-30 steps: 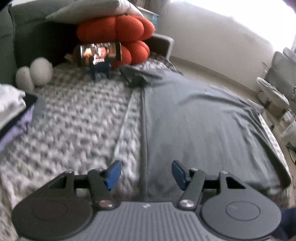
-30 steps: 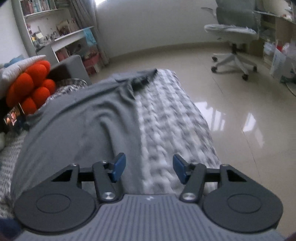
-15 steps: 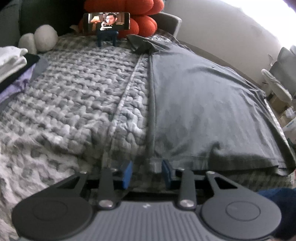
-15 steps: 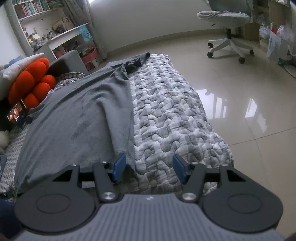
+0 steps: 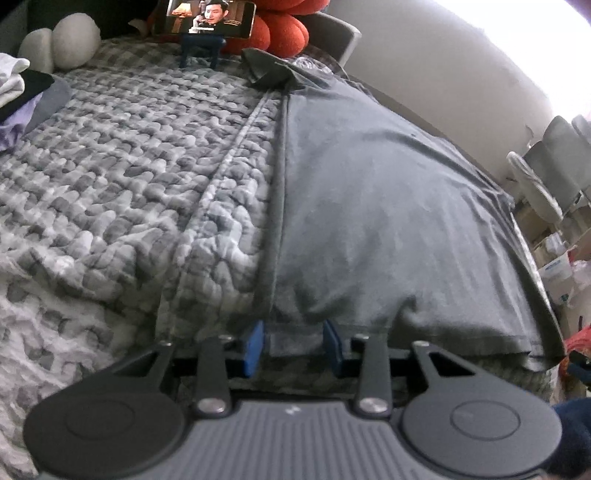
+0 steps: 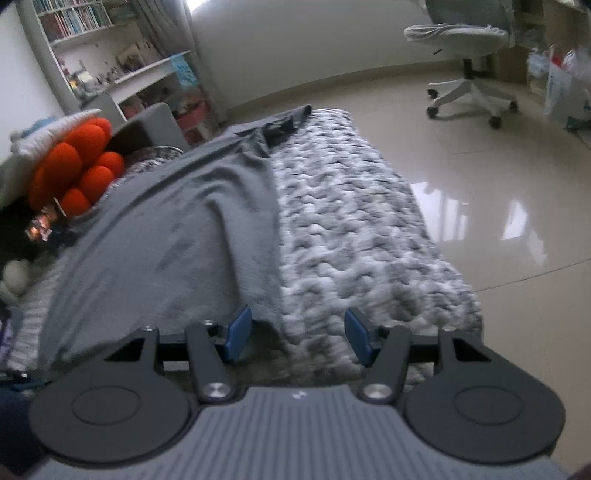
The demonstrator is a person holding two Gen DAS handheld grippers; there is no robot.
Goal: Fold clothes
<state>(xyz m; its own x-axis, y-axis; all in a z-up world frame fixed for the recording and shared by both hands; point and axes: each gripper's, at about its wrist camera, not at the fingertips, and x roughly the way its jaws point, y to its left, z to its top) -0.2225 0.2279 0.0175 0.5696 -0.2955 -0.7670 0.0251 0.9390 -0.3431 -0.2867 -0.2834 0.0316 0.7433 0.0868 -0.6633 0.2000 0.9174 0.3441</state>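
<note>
A grey shirt (image 5: 369, 203) lies spread flat on a grey-and-white knitted blanket (image 5: 129, 184), its collar at the far end. My left gripper (image 5: 293, 343) is down at the shirt's near hem, at its left corner. Its jaws are closing, with a fold of the hem between the blue pads and a gap still showing. In the right wrist view the shirt (image 6: 166, 240) covers the left half of the blanket (image 6: 351, 240). My right gripper (image 6: 297, 334) stands open low over the hem's right corner, with the shirt's edge just inside its left pad.
A phone on a stand (image 5: 210, 16) plays video at the bed's far end, beside an orange cushion (image 5: 284, 26) and white plush balls (image 5: 70, 40). Folded clothes (image 5: 18, 92) are stacked at the left. Glossy floor (image 6: 480, 166) and an office chair (image 6: 469, 48) lie to the right.
Both grippers have come down to the shirt's near hem. The left jaws narrowed around the hem's left corner. The right jaws kept the same width.
</note>
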